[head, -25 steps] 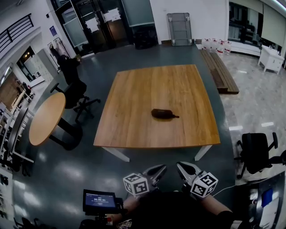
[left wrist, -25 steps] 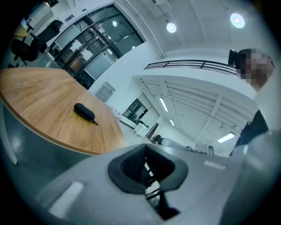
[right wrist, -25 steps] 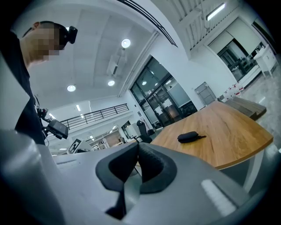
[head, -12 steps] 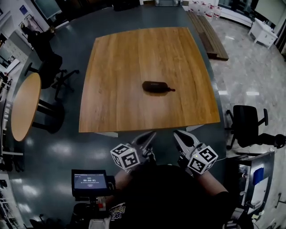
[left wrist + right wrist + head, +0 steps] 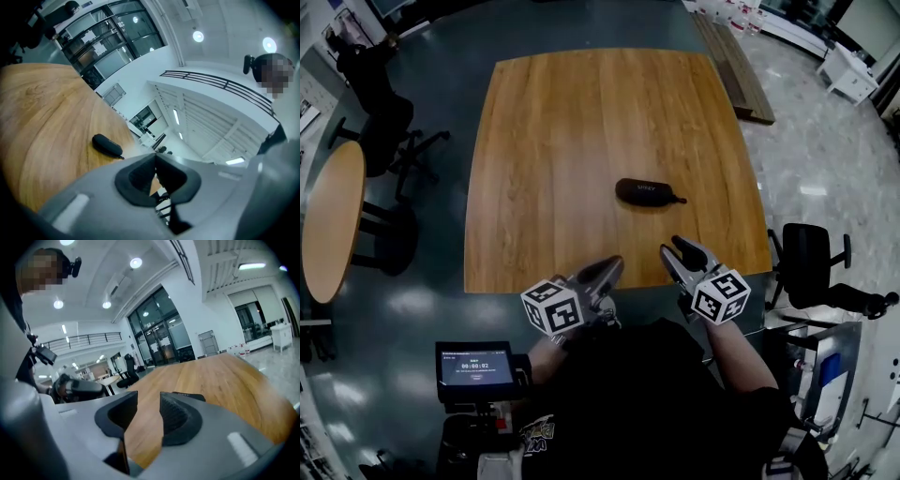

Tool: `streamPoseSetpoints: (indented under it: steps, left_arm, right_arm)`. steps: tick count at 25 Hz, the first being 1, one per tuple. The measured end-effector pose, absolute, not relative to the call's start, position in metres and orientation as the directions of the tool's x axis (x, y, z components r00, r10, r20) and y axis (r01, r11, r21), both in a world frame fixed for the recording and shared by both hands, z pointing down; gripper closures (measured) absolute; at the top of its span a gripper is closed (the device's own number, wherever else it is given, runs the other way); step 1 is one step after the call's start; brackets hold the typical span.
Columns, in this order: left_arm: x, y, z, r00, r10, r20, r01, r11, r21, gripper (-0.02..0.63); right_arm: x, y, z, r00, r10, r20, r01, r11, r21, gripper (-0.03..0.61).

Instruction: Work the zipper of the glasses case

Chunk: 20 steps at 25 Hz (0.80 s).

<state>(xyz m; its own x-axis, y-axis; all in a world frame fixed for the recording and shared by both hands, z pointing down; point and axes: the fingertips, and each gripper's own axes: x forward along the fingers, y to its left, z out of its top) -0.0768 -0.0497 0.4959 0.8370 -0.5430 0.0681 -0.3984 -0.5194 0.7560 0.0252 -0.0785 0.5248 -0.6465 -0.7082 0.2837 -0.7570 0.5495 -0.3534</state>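
A black zipped glasses case [image 5: 647, 191] lies on the square wooden table [image 5: 572, 122], right of centre, with its pull tab pointing right. Both grippers hover at the table's near edge, short of the case. My left gripper [image 5: 614, 265] is shut and empty; in the left gripper view its jaws [image 5: 154, 157] meet, and the case [image 5: 107, 145] lies ahead to the left. My right gripper [image 5: 675, 249] has just been opening; a gap shows between its pads [image 5: 149, 401] with only tabletop in it. The case [image 5: 187, 396] peeks out behind its right jaw.
A round wooden table [image 5: 328, 225] and an office chair [image 5: 389, 122] stand to the left. Another chair [image 5: 811, 267] sits by the table's right corner. A small screen [image 5: 473, 367] is at the lower left. A low bench [image 5: 741, 66] runs along the far right.
Both grippers have come forward to the table's near edge, and the table now fills more of the head view. The right jaws have parted; the left stay shut. The case has not moved on the table.
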Motion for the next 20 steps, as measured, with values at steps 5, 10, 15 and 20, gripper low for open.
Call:
streamPoseSetpoints:
  steps: [5,10,15,20]
  left_arm:
    - [-0.090,-0.063,0.500,0.851,-0.521,0.068,-0.373,-0.508,0.777,0.614]
    - [-0.084,-0.057,0.505,0.872,-0.486,0.066,-0.341,-0.504,0.793,0.614]
    - [-0.126,-0.065,0.506,0.862,-0.503,0.059,-0.332,-0.473,0.816,0.612]
    - [-0.132,-0.061,0.510,0.845,-0.524,0.110,-0.375,-0.432,0.821,0.538]
  right_arm:
    - [0.038,-0.136,0.601,-0.568,-0.620,0.542,-0.772,0.629,-0.090,0.371]
    - [0.060,-0.197,0.645,-0.451,-0.537,0.713,-0.636,0.754,0.166,0.282]
    - [0.023,-0.231,0.682,-0.390,-0.342,0.855,-0.354,0.913,0.204,0.199]
    - [0.009,-0.236,0.712,-0.408,-0.173,0.896,-0.217,0.972,0.089,0.171]
